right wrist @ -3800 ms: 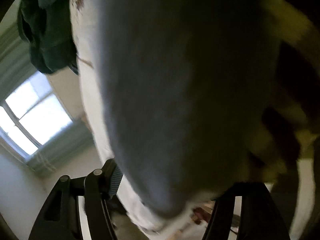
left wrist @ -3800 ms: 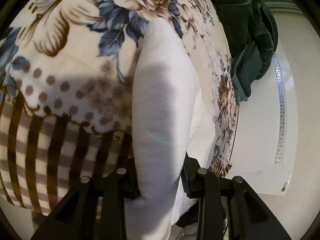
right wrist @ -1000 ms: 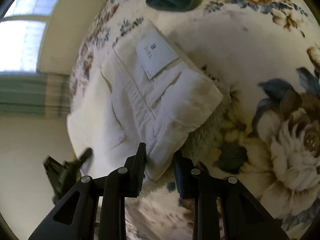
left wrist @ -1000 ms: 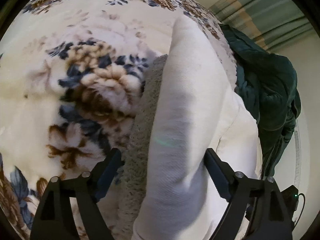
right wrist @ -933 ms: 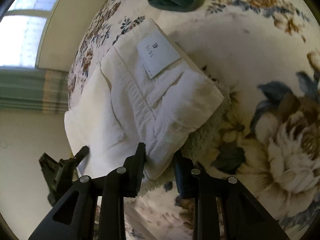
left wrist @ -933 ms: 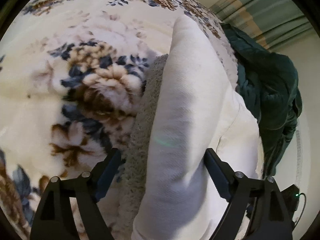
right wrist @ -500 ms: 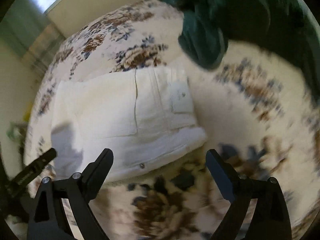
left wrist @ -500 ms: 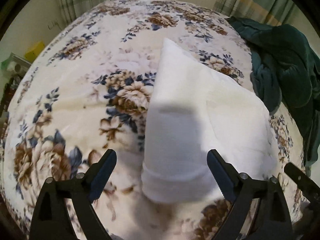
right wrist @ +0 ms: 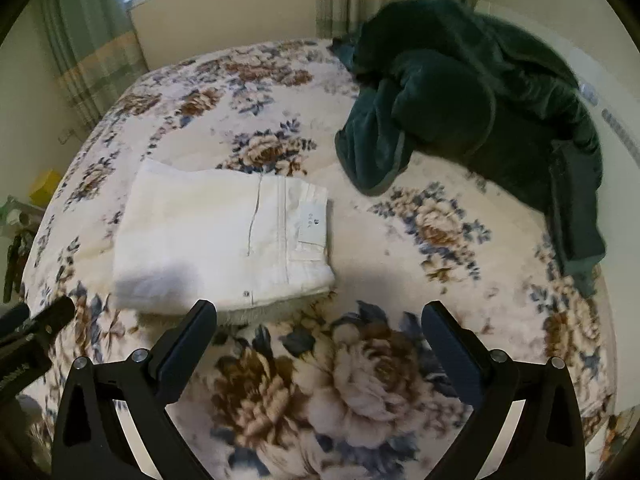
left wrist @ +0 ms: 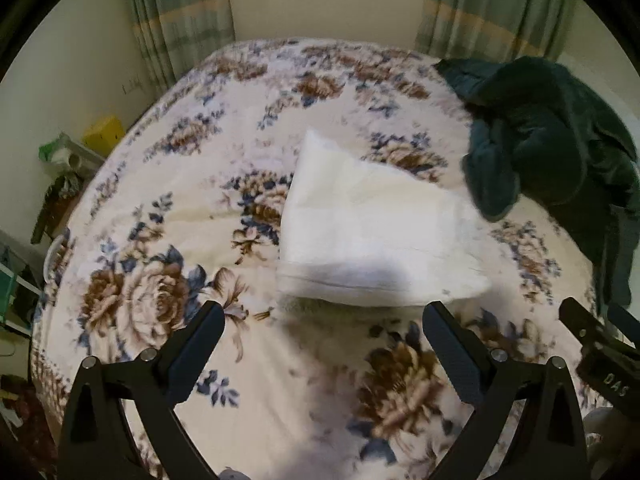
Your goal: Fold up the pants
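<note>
The white pants (left wrist: 368,228) lie folded in a compact rectangle on the floral blanket (left wrist: 168,200) in the middle of the bed. In the right wrist view the pants (right wrist: 216,236) show a waistband, a label and a button. My left gripper (left wrist: 324,336) is open and empty, held above the blanket just short of the pants' near edge. My right gripper (right wrist: 320,332) is open and empty, also back from the pants, to their right. The other gripper's body shows at each view's edge (left wrist: 600,356) (right wrist: 28,332).
A dark green garment (left wrist: 560,152) lies heaped at the bed's far right, also in the right wrist view (right wrist: 472,100). Curtains (left wrist: 180,12) and a wall stand beyond the bed. A yellow box (left wrist: 104,132) and clutter sit left of the bed.
Both grippers let go of the pants, opened wide and pulled back and up. The folded pants now rest alone on the blanket.
</note>
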A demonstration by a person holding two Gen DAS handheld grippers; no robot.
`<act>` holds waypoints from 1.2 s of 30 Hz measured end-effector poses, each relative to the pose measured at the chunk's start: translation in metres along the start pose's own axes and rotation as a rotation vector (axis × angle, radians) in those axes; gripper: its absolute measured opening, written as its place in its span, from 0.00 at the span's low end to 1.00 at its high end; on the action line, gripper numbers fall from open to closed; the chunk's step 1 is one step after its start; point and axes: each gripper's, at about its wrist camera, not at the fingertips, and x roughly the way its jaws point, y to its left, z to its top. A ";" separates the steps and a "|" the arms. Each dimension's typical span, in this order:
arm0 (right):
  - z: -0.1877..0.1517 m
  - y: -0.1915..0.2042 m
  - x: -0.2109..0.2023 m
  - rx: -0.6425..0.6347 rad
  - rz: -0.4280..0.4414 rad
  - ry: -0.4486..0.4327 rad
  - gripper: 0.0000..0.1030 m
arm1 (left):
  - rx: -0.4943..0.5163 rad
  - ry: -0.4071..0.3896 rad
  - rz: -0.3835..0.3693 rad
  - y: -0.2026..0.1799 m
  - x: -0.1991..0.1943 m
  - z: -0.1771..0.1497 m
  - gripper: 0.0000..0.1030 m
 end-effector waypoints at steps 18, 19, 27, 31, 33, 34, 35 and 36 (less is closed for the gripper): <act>-0.064 -0.071 -0.358 -0.100 0.067 -0.273 1.00 | -0.008 -0.219 0.038 -0.033 -0.302 -0.069 0.99; -0.068 -0.073 -0.378 -0.101 0.073 -0.284 1.00 | -0.012 -0.223 0.038 -0.032 -0.317 -0.073 0.99; -0.095 -0.078 -0.491 -0.123 0.095 -0.347 1.00 | -0.010 -0.271 0.047 -0.018 -0.386 -0.096 0.99; -0.106 -0.076 -0.526 -0.117 0.120 -0.355 1.00 | -0.006 -0.283 0.046 -0.013 -0.406 -0.102 0.99; -0.111 -0.074 -0.536 -0.119 0.131 -0.352 1.00 | -0.007 -0.295 0.047 -0.011 -0.413 -0.103 0.99; -0.115 -0.074 -0.541 -0.119 0.134 -0.353 1.00 | -0.008 -0.302 0.044 -0.011 -0.417 -0.105 0.99; -0.116 -0.073 -0.544 -0.120 0.133 -0.355 1.00 | -0.010 -0.308 0.038 -0.010 -0.419 -0.105 0.99; -0.118 -0.073 -0.545 -0.122 0.133 -0.356 1.00 | -0.012 -0.315 0.036 -0.009 -0.420 -0.105 0.99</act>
